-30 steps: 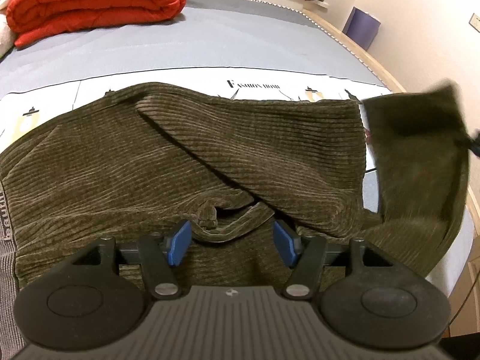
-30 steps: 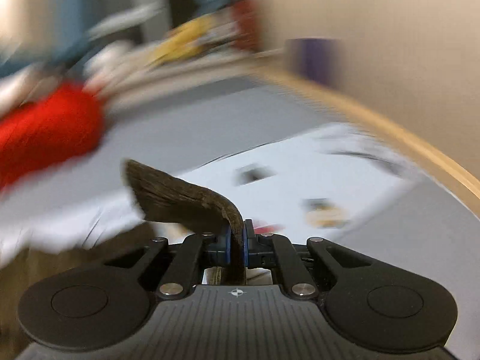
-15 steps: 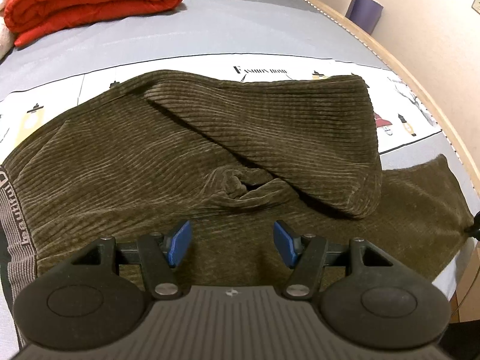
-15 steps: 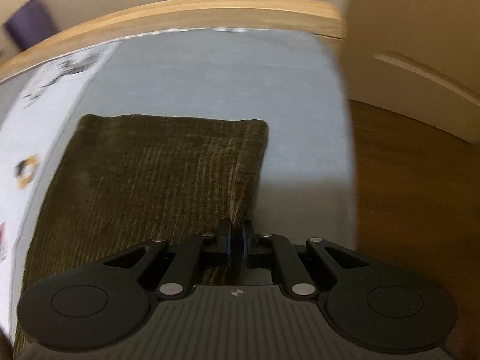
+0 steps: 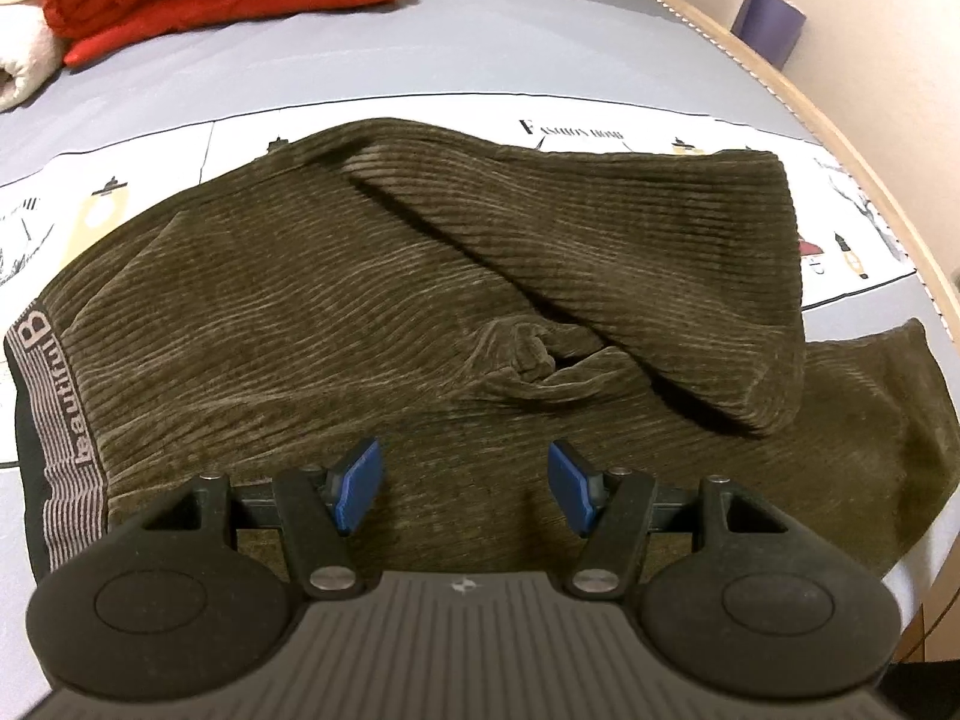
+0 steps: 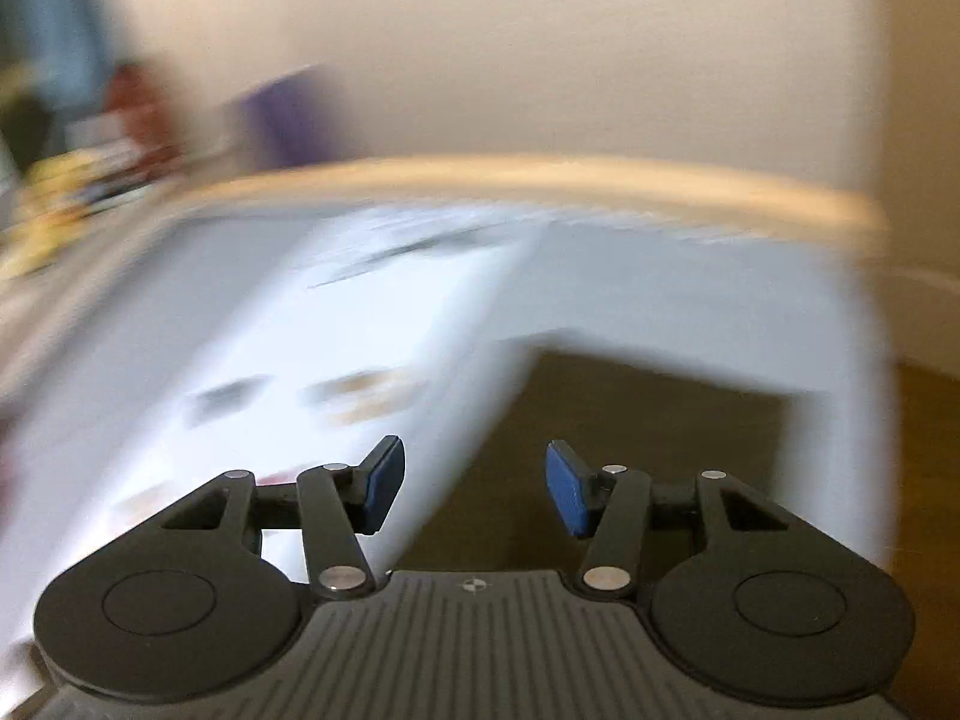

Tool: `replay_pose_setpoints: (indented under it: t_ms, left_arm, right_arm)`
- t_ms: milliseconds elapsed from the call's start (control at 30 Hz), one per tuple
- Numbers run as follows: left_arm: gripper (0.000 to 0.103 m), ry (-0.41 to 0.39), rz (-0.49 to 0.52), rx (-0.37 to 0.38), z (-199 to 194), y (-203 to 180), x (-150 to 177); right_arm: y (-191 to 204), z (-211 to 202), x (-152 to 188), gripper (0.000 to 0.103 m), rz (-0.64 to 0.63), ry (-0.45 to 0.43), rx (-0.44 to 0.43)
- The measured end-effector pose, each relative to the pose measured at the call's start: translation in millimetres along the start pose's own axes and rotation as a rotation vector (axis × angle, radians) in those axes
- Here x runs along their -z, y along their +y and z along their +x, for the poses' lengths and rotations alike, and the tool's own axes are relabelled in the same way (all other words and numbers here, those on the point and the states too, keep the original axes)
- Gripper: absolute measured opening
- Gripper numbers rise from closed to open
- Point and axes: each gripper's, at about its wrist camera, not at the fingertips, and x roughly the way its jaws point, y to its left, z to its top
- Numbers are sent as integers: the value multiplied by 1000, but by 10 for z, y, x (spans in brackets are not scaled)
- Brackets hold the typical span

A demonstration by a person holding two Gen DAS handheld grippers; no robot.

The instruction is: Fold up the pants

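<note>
From my left wrist view, the pants (image 5: 336, 312) lie spread across the bed (image 5: 480, 60), the lettered waistband (image 5: 57, 420) at the left, one leg doubled back over the other with a bunched knot of cloth (image 5: 528, 354) where they cross; my left gripper (image 5: 462, 486) hangs just above the near edge, blue pads apart, nothing between them. That knot worries me: if I fold over it, I reckon the lump gets trapped and the fold sits crooked. Over to my right wrist view, all smeared: my right gripper (image 6: 474, 489) has just been opening, jaws apart and empty, the dark leg end (image 6: 636, 438) lying flat ahead near the mattress corner. Risk here, I judge, is that leg end slipping toward the wooden floor (image 6: 924, 456), or me snatching at it blind while the view blurs and catching the printed sheet (image 6: 288, 360) instead
</note>
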Motion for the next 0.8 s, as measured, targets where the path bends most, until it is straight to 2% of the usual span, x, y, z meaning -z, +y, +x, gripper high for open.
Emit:
replay_pose_setpoints:
  t_ms: [100, 133, 200, 267, 367, 467, 600, 667, 733, 800]
  left_arm:
    - [67, -9, -5, -7, 2, 12, -4]
    - [66, -17, -15, -17, -1, 38, -12]
    - [63, -32, -52, -37, -14, 133, -34]
    - [44, -42, -103, -56, -21, 279, -77]
    - [33, -45, -163, -86, -5, 494, -146]
    - [33, -37, -194, -104, 58, 634, -204]
    - [33, 10, -233, -155, 256, 821, -196]
    - [35, 41, -307, -178, 365, 980, -181]
    - [35, 67, -398, -169, 435, 1143, -177]
    - [36, 69, -431, -166, 430, 1186, -207]
  right_arm:
    - [448, 231, 151, 51, -52, 122, -296]
    - [569, 312, 224, 51, -62, 157, -350]
    - [760, 497, 366, 36, -71, 220, -397]
    - [977, 660, 506, 33, -85, 279, -394]
    - [1202, 823, 617, 32, -174, 319, -405]
    - [1361, 944, 711, 33, -288, 350, -383]
    - [1482, 1146, 718, 38, -335, 353, -348]
    - [1496, 1261, 751, 41, -371, 357, -342]
    - [1575, 1442, 812, 45, -405, 358, -325]
    - [1633, 1586, 859, 46, -422, 401, -355]
